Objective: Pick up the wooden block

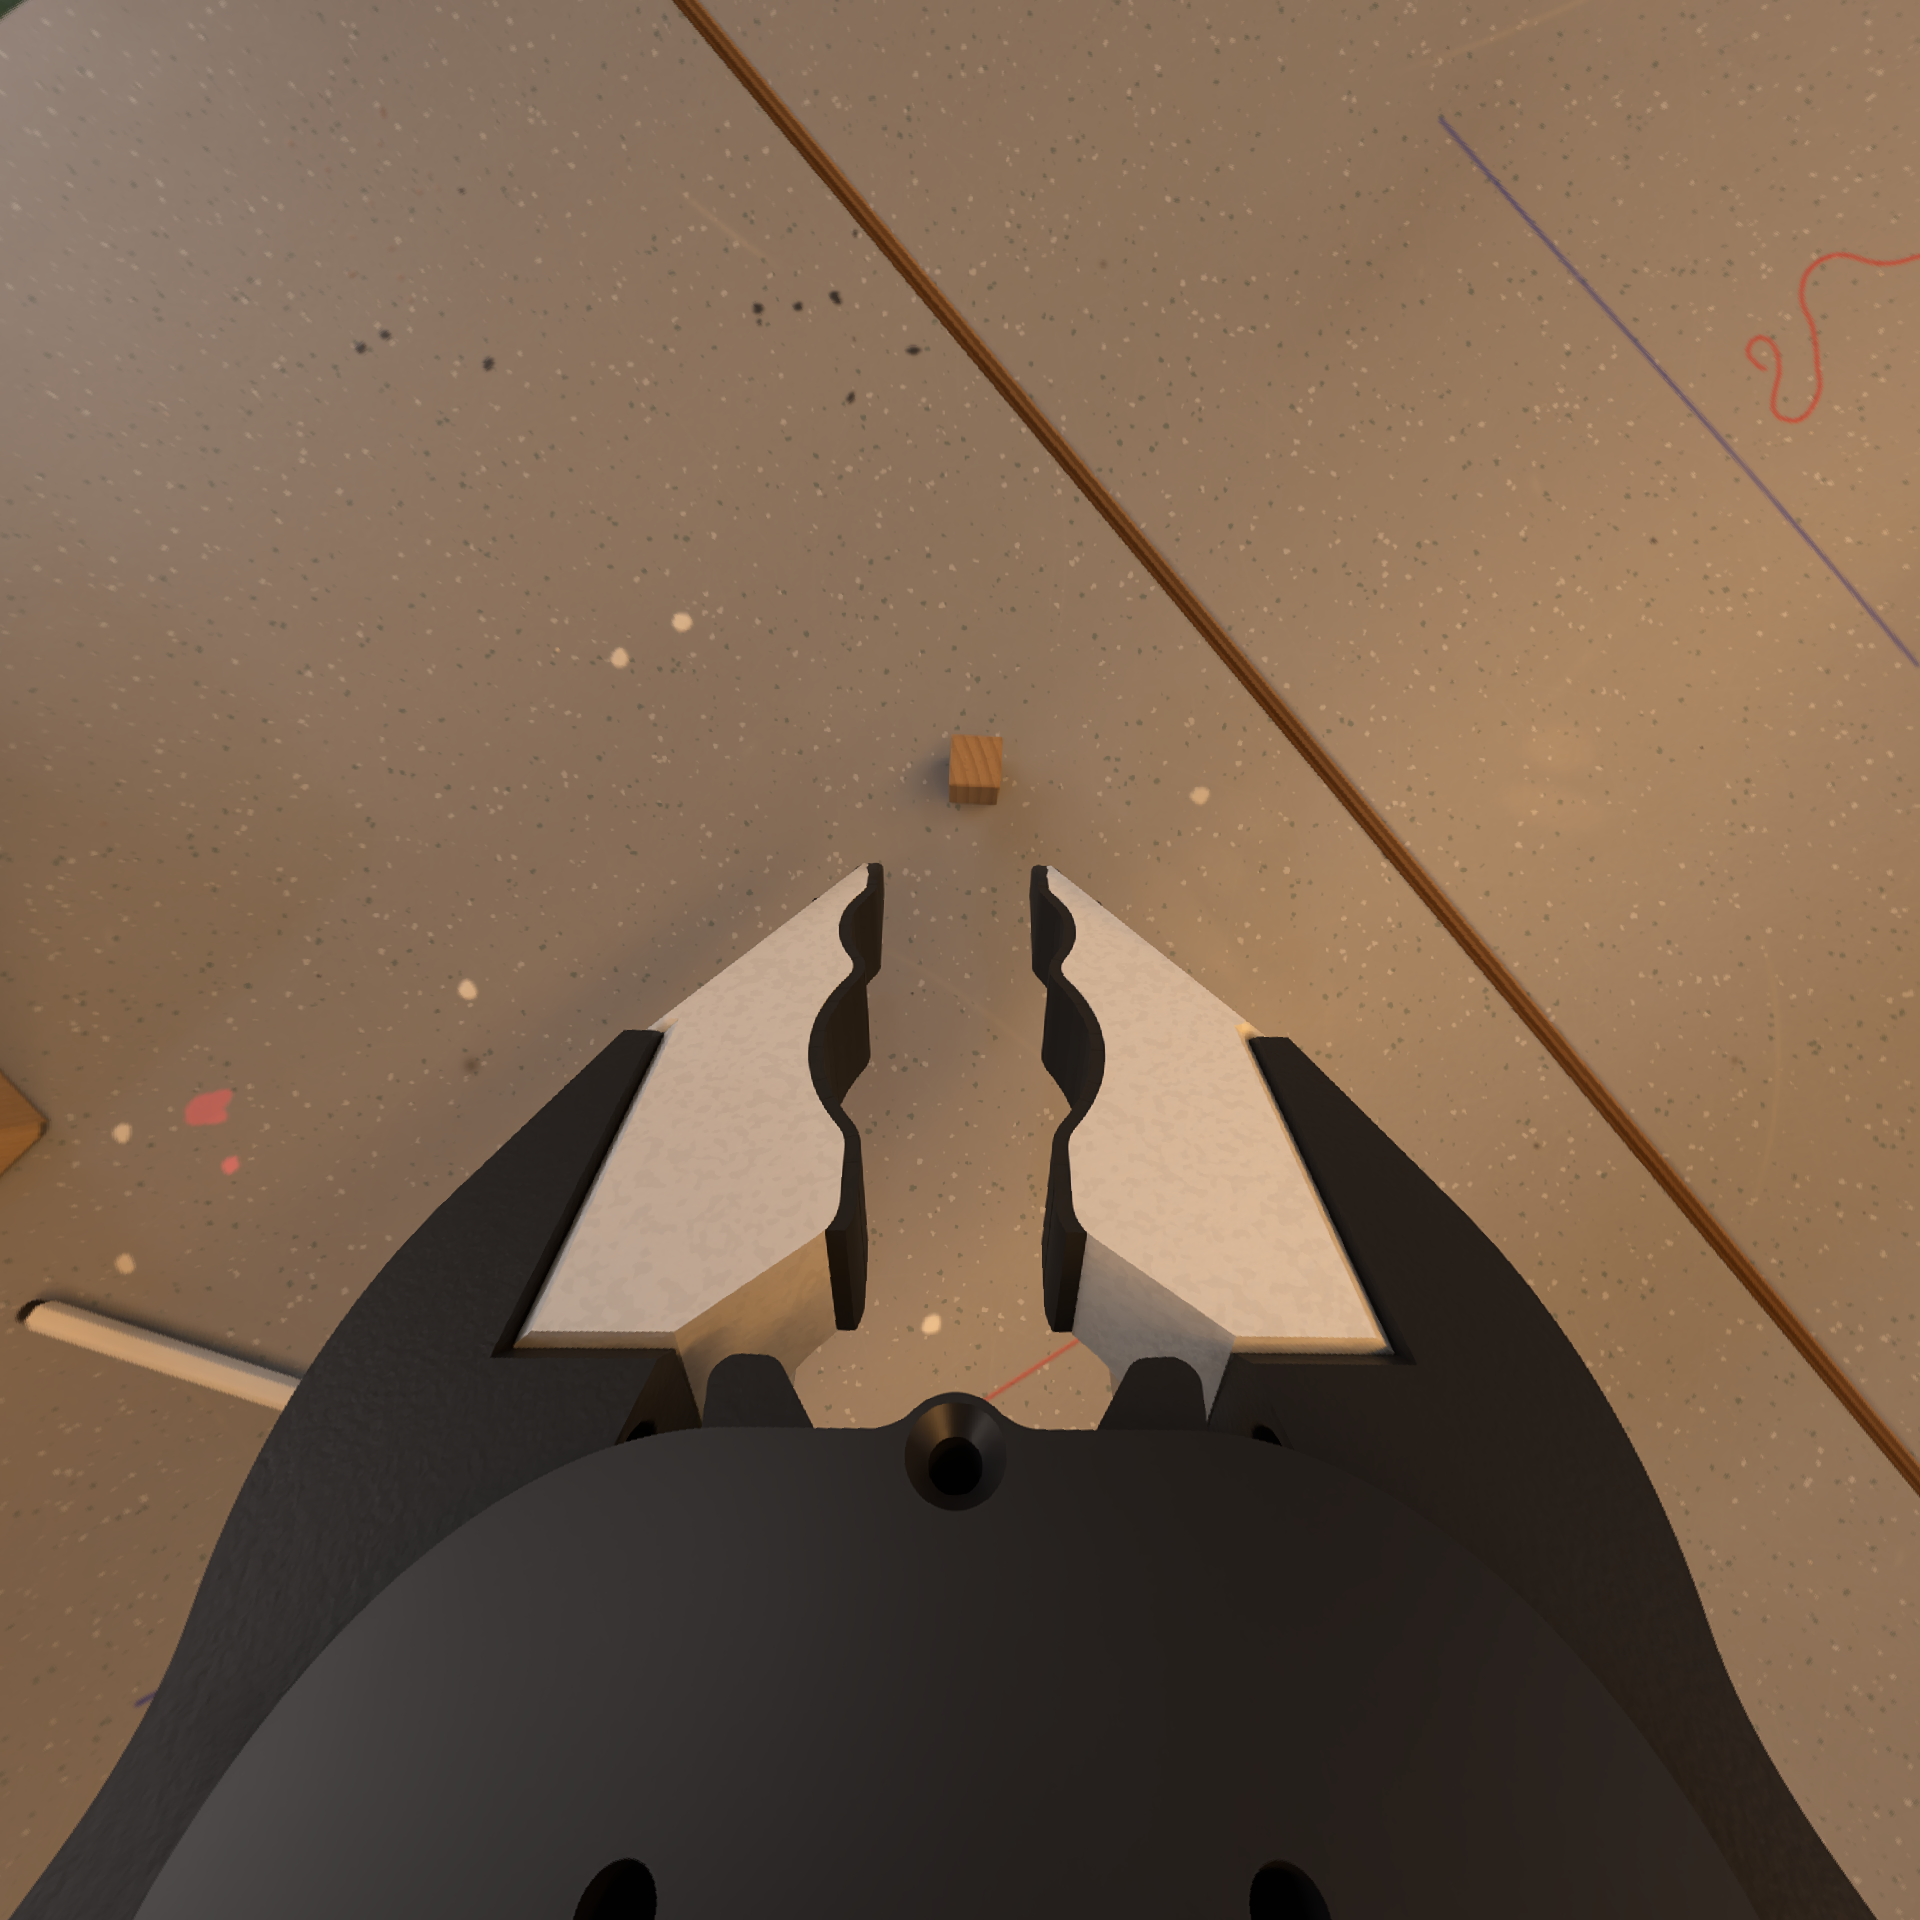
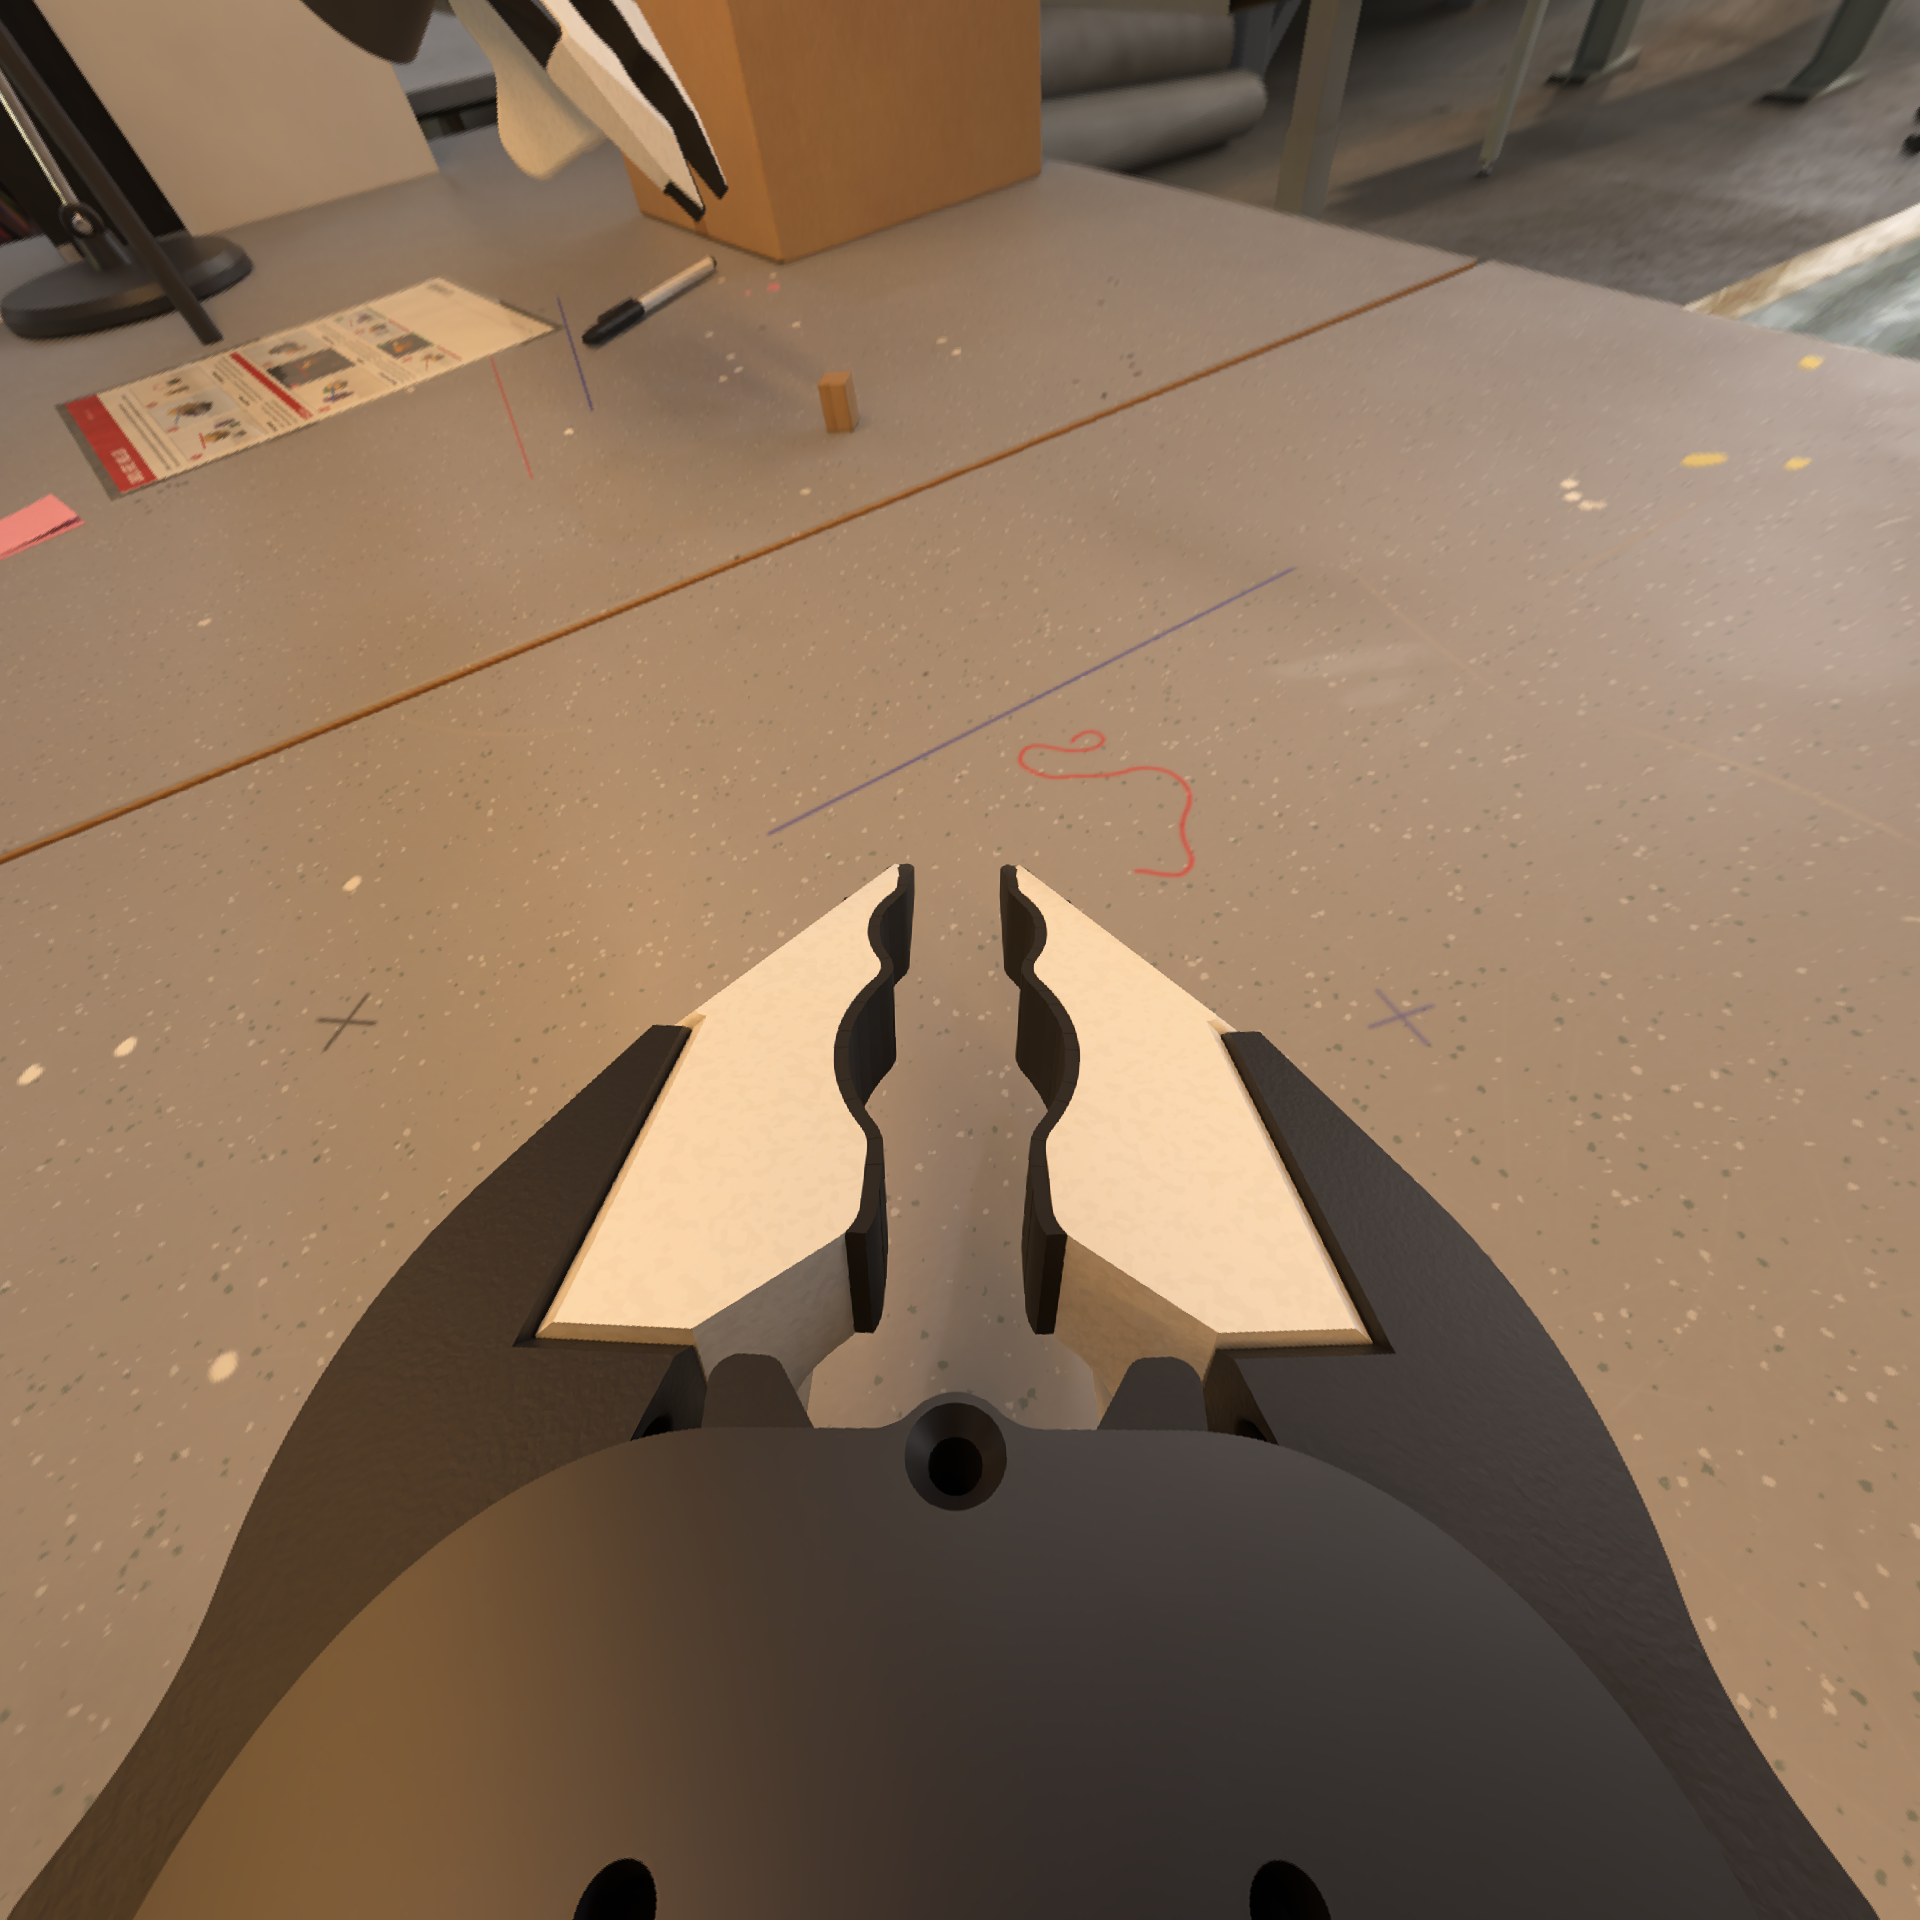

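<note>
A small wooden block [image 1: 976, 769] stands upright on the speckled grey-brown table. In the left wrist view my left gripper [image 1: 956, 873] is open and empty, high above the table, looking down, with the block just beyond its fingertips. In the right wrist view the block [image 2: 837, 402] is far ahead, past the table seam. My right gripper [image 2: 956, 873] is open and empty, low over the near table. The left gripper [image 2: 665, 156] also shows at the top of the right wrist view, hanging above and to the left of the block.
A brown seam [image 2: 727, 561] runs between two tabletops. Behind the block stand a wooden box [image 2: 862, 114], a black marker [image 2: 644, 301], a printed sheet [image 2: 301, 374] and a lamp base [image 2: 125, 281]. A white rod [image 1: 156, 1351] lies at the left. The table edge [image 2: 1662, 281] is at the right rear.
</note>
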`<state>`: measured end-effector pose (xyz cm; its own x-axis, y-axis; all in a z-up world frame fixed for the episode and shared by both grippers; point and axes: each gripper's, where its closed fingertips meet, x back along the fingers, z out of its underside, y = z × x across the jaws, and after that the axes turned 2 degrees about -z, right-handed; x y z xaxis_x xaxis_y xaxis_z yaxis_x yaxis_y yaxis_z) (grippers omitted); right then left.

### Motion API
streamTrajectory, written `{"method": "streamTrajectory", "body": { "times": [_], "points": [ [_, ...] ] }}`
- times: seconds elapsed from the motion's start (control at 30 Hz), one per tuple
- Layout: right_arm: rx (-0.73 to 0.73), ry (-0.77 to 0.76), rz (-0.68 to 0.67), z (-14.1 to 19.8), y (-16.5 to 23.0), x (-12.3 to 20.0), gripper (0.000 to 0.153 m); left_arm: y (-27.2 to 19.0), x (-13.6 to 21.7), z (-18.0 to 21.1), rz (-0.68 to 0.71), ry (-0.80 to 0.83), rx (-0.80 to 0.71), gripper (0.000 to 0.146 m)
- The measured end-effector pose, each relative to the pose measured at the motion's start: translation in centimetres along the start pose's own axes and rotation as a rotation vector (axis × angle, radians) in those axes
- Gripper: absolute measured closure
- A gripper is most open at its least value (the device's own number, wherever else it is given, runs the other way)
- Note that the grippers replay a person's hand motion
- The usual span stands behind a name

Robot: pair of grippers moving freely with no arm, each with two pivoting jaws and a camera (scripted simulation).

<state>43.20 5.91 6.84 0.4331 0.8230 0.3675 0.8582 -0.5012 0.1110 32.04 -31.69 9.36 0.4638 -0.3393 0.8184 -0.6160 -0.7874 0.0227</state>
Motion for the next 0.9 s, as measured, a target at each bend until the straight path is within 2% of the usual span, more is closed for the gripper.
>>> {"method": "streamTrajectory", "body": {
  "times": [0.2, 0.3, 0.57, 0.9],
  "points": [
    [0.028, -0.044, 0.029, -0.5, -0.4, 0.2, 0.136, -0.8, -0.5, -0.9, -0.039, 0.083, -0.062, 0.111],
    [0.035, -0.033, 0.044, -0.3, -0.6, 0.0, 0.136, -2.0, -1.7, -1.6, 0.021, 0.060, -0.102, 0.111],
    [0.048, 0.027, 0.018, 0.9, 0.1, -1.1, 0.136, -1.0, -5.0, 0.3, 0.047, 0.159, -0.048, 0.108],
    [0.061, -0.002, 0.020, 0.3, 0.5, -0.7, 0.136, -0.5, -8.4, 1.3, 0.003, 0.234, -0.040, 0.109]
  ]
}}
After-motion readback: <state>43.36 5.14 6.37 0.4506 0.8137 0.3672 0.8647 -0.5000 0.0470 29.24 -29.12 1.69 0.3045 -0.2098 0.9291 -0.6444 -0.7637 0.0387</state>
